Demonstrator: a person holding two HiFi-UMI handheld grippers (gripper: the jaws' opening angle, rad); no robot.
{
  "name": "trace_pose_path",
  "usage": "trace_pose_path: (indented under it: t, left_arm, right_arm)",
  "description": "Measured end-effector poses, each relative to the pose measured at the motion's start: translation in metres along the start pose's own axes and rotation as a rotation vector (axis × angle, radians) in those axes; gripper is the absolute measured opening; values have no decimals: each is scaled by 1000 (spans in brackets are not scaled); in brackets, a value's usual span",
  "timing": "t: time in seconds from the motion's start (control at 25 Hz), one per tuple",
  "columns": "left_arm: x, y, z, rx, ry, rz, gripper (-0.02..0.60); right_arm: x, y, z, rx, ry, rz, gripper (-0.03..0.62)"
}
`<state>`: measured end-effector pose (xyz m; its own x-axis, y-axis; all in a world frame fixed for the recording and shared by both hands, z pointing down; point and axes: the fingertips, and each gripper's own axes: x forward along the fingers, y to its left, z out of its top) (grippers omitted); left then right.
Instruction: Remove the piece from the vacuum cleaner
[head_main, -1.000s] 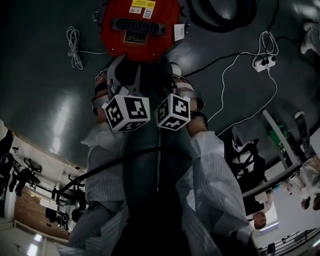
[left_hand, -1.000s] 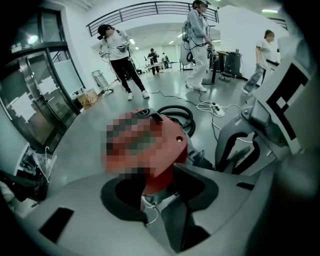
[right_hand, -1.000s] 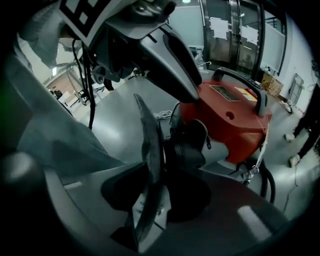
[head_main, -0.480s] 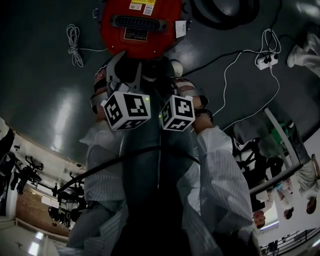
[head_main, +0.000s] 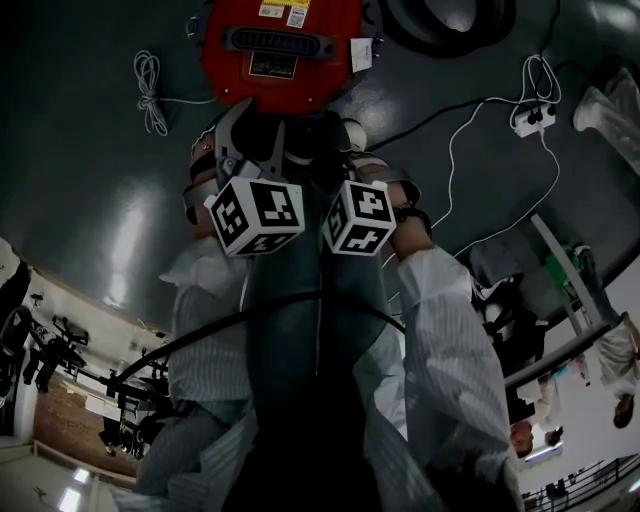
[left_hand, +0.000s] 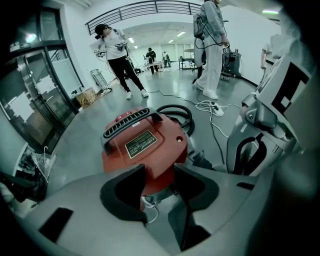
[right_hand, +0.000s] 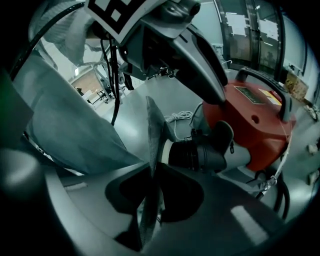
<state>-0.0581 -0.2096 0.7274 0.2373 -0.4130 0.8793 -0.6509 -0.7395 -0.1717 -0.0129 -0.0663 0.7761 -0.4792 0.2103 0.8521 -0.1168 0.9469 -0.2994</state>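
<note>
In the head view the red vacuum (head_main: 280, 50) sat on the floor (head_main: 100, 200) at 12 o'clock, with both grippers just below it. My left gripper (left_hand: 160, 172) was released. Its jaws stood apart with nothing held, and the vacuum's body showed beyond them at 12 o'clock.

My right gripper (right_hand: 153, 170) grasped the piece (right_hand: 152, 130), a thin grey sheet seen edge-on. Its jaws were starting to open, but the pads sat on either face of the sheet. The piece rose from the jaws toward 12 o'clock, against the black connector (right_hand: 197, 155) on the vacuum's side at 2 o'clock.

A coiled cord (head_main: 148, 95) lay at 10 o'clock and a power strip (head_main: 530, 122) at 2 o'clock.
</note>
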Motion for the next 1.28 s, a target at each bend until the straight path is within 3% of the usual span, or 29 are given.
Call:
trace_pose_path:
  t: [0.08, 0.24, 0.4, 0.56, 0.88, 0.96, 1.08, 1.28]
  left_arm:
    - [0, 0, 0, -2, -2, 2, 164]
    - [-1, 0, 1, -2, -9, 16, 164]
    - [-11, 6, -1, -8, -21, 56, 164]
    - [-36, 7, -6, -55, -19, 43, 164]
    - [-131, 34, 35, -144, -135, 71, 159]
    - [-163, 47, 53, -199, -167, 68, 133]
    - [-213, 71, 80, -301, -193, 91, 14]
    - [-284, 104, 114, -391, -201, 103, 5]
  right_arm:
    - [0, 5, 0, -28, 14, 40, 46]
    - [9, 50, -6, -160, 77, 201, 23]
    - [10, 49, -6, 60, 36, 173, 23]
    - [-14, 35, 6, 154, -10, 174, 23]
    - [-118, 28, 57, 467, -205, 92, 25]
    - [-156, 31, 74, 551, -272, 68, 25]
    - [-212, 39, 99, 660, -358, 31, 26]
    - [-296, 44, 142, 735, -479, -59, 29]
